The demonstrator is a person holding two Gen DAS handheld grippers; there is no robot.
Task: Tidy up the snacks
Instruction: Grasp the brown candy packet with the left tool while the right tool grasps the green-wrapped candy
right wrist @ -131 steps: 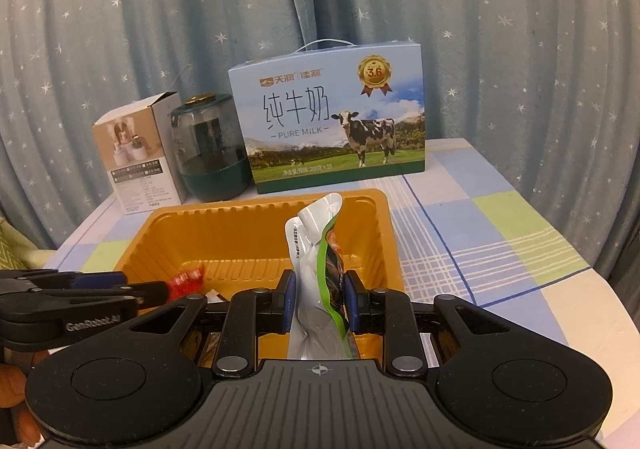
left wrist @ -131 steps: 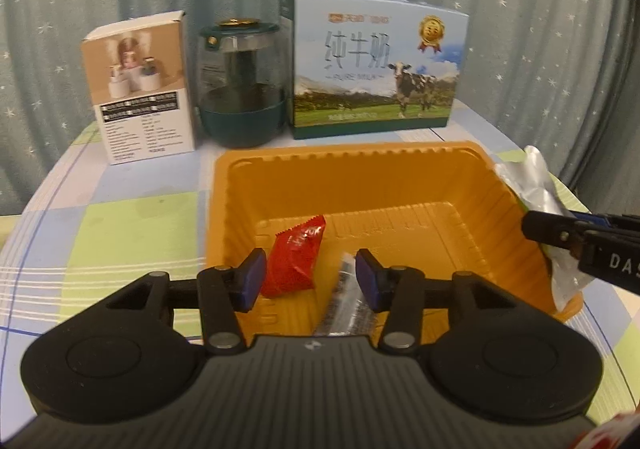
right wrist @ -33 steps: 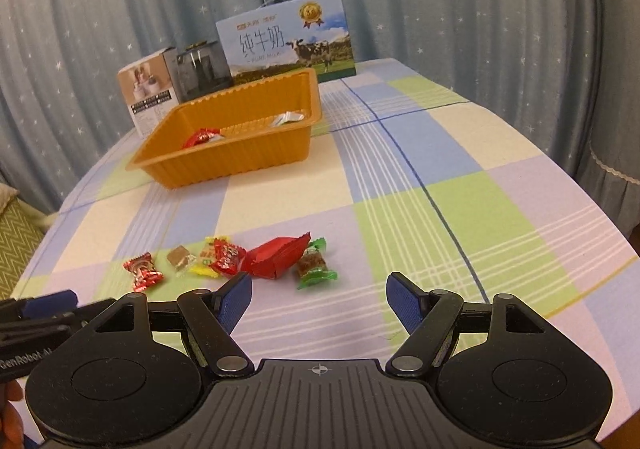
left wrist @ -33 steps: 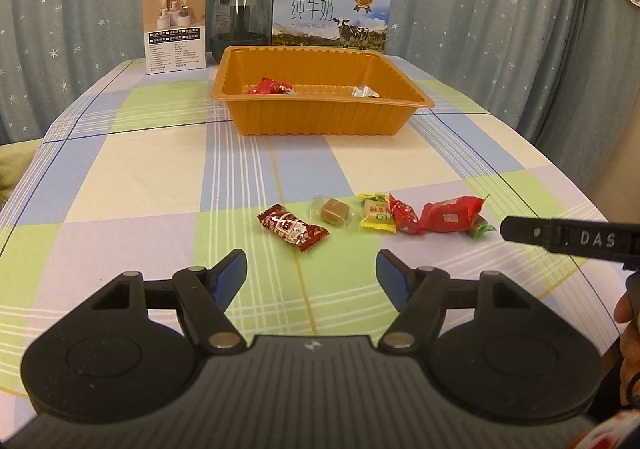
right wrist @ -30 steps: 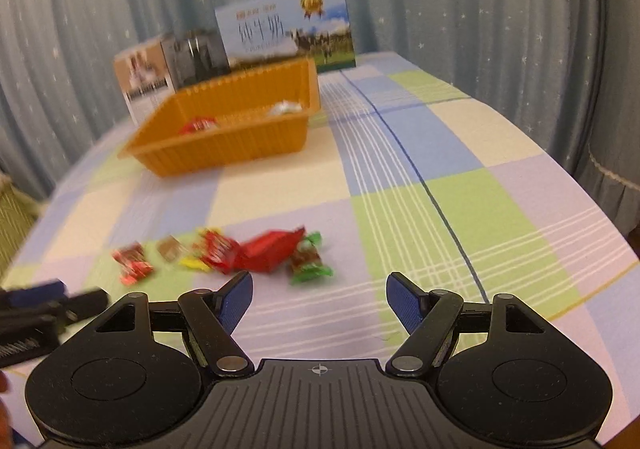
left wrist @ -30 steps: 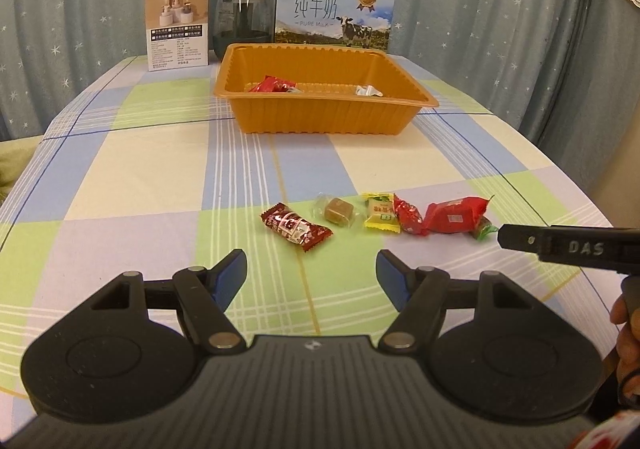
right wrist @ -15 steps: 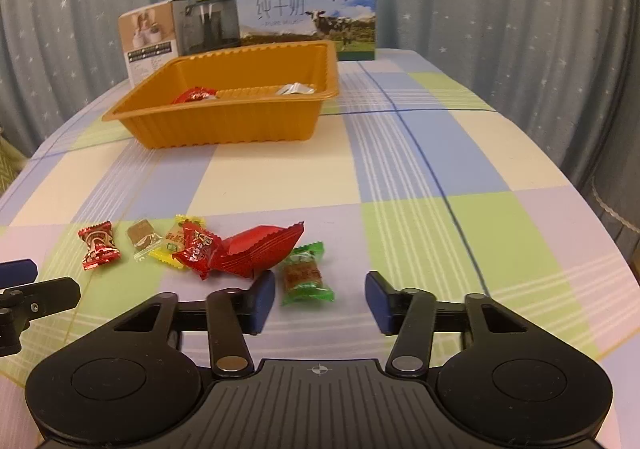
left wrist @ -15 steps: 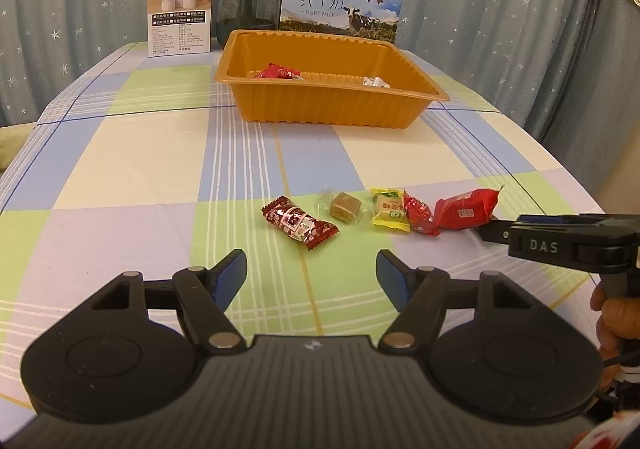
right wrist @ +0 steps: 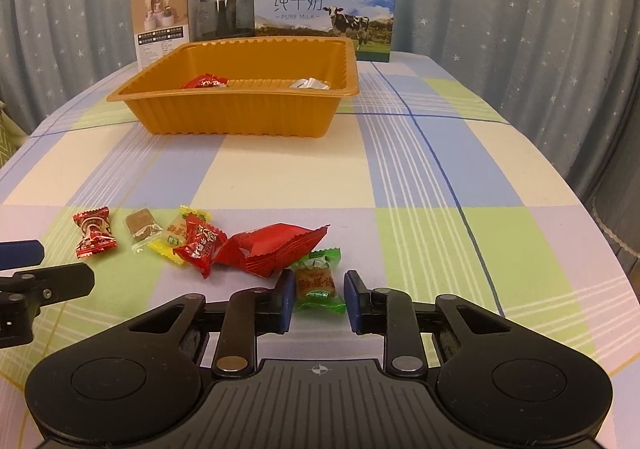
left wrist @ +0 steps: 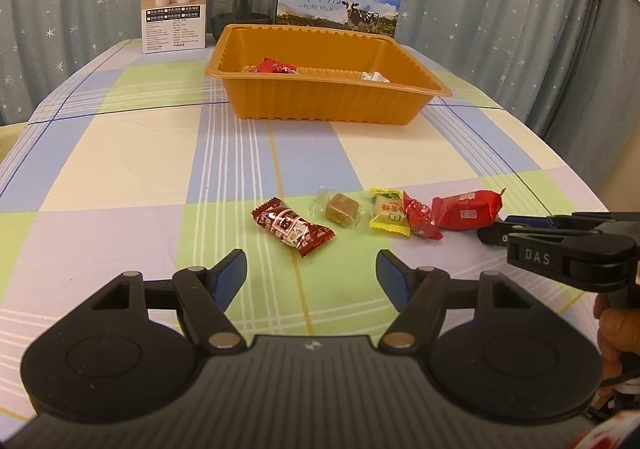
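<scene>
Several wrapped snacks lie in a row on the checked tablecloth. My right gripper is open, with a finger on each side of a green-wrapped candy, not touching it. Beside the candy lie a big red packet, a small red candy, a yellow candy, a brown clear-wrapped cube and a dark red candy. My left gripper is open and empty, just short of the dark red candy. The orange tray at the back holds a red packet and a silver pouch.
Behind the tray stand a milk carton box, a dark glass jar and a small white box. The table's right edge curves off near my right gripper. A star-patterned curtain hangs behind.
Both grippers have come back from the tray to the snack row. My right gripper has dropped low and narrowed its fingers around the green candy. The left has crept slightly forward.
</scene>
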